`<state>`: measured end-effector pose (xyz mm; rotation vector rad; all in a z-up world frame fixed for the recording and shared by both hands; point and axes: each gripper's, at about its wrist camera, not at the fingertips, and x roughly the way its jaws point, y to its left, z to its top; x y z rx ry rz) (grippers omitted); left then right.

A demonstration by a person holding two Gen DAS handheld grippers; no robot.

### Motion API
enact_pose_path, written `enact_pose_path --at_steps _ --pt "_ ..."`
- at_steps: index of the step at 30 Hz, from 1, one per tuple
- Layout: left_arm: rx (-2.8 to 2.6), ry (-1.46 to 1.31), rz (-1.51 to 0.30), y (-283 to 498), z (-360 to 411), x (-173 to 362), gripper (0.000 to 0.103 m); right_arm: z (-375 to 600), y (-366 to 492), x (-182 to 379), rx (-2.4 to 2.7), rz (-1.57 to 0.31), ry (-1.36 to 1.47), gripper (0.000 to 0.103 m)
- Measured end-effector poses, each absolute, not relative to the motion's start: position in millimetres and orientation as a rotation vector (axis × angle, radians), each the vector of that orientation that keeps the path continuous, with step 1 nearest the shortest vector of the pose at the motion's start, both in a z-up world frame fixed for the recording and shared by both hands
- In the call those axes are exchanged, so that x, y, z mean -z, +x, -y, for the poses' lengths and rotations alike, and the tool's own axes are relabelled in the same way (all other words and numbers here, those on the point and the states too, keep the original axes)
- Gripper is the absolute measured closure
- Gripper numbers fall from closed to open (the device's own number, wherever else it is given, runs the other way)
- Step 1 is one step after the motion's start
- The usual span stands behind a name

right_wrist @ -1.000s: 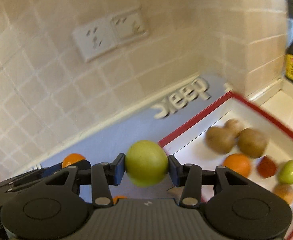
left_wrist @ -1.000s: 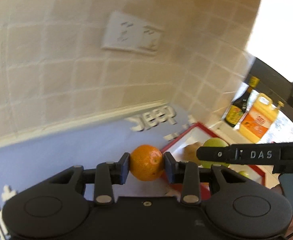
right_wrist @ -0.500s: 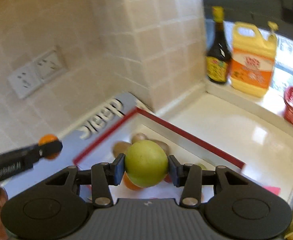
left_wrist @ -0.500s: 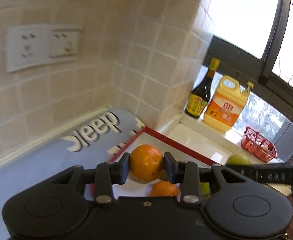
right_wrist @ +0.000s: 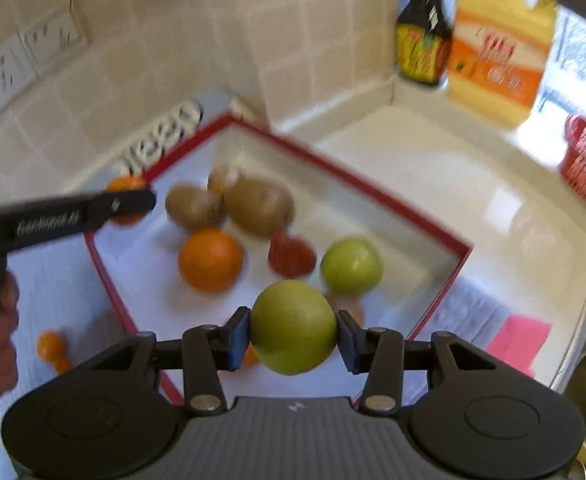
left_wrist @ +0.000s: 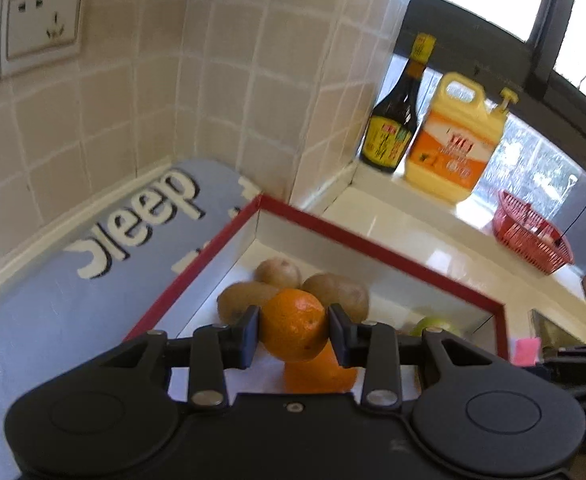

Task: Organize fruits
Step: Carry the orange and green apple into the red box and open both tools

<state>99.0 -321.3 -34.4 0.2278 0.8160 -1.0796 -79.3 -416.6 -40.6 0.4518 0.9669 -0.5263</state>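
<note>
My left gripper (left_wrist: 293, 331) is shut on an orange (left_wrist: 293, 323), held above the left part of a red-rimmed white box (left_wrist: 377, 246). My right gripper (right_wrist: 293, 334) is shut on a green apple (right_wrist: 293, 326) over the box's (right_wrist: 333, 172) near side. Inside the box lie three brown kiwis (right_wrist: 259, 206), another orange (right_wrist: 210, 259), a red fruit (right_wrist: 291, 256) and a second green apple (right_wrist: 351, 266). In the right wrist view the left gripper (right_wrist: 133, 200) reaches in from the left, its orange (right_wrist: 125, 182) peeking out behind the black finger.
A blue mat (left_wrist: 73, 300) with white lettering lies under the box against a tiled wall. A dark sauce bottle (left_wrist: 397, 116), a yellow jug (left_wrist: 457, 140) and a red basket (left_wrist: 533, 236) stand on the white sill. Small orange fruits (right_wrist: 51, 350) lie on the mat. A pink note (right_wrist: 519, 338) lies at right.
Both grippers have swung right and downward from the wall and mat to above the box, each still holding its fruit. The box's contents now show.
</note>
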Motion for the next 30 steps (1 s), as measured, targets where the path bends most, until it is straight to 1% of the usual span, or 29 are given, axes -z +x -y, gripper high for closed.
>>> enact_pose_path --at_steps 2,5,8,12,18,22,23,24,25,26,27,28,30 --pt "1.055 0.231 -0.856 105.8 324.2 43.2 0.060 414.2 -74.6 48.7 0.517 -1.004 0.436 0.056" --pt "1.018 0.185 -0.965 122.6 325.4 55.9 0.060 411.4 -64.9 58.7 0.512 -1.061 0.398 0.056" --pt "0.979 0.165 -1.016 136.2 324.2 67.9 0.060 409.3 -56.6 66.6 0.484 -1.107 0.375 0.056" --pt "0.996 0.207 -1.096 151.8 333.3 80.7 0.060 404.7 -44.1 75.2 0.446 -1.156 0.303 0.055" --pt "1.040 0.373 -1.112 151.5 347.4 80.7 0.059 398.2 -34.4 77.3 0.403 -1.202 0.251 0.056" --pt "1.055 0.417 -1.106 142.3 354.6 87.0 0.058 396.7 -34.3 84.6 0.404 -1.231 0.232 0.056" --pt "1.054 0.425 -1.096 140.1 355.0 87.9 0.055 397.7 -34.1 84.4 0.405 -1.232 0.240 0.056" --pt "1.057 0.428 -1.092 138.7 355.0 86.9 0.054 398.3 -33.4 84.2 0.406 -1.234 0.248 0.056" --pt "1.069 0.419 -1.091 138.6 352.4 83.8 0.049 399.7 -33.0 83.3 0.407 -1.233 0.257 0.055" --pt "1.083 0.405 -1.095 139.7 348.5 78.6 0.032 400.6 -32.6 82.2 0.407 -1.238 0.261 0.055" --pt "1.090 0.385 -1.101 142.7 342.7 71.1 0.025 400.3 -32.5 80.5 0.408 -1.241 0.254 0.055" --pt "1.085 0.359 -1.089 146.6 332.4 60.0 0.023 398.9 -33.0 75.5 0.408 -1.226 0.237 0.055" --pt "1.080 0.323 -1.039 154.5 307.1 35.0 0.023 396.6 -35.7 62.6 0.411 -1.189 0.217 0.055"
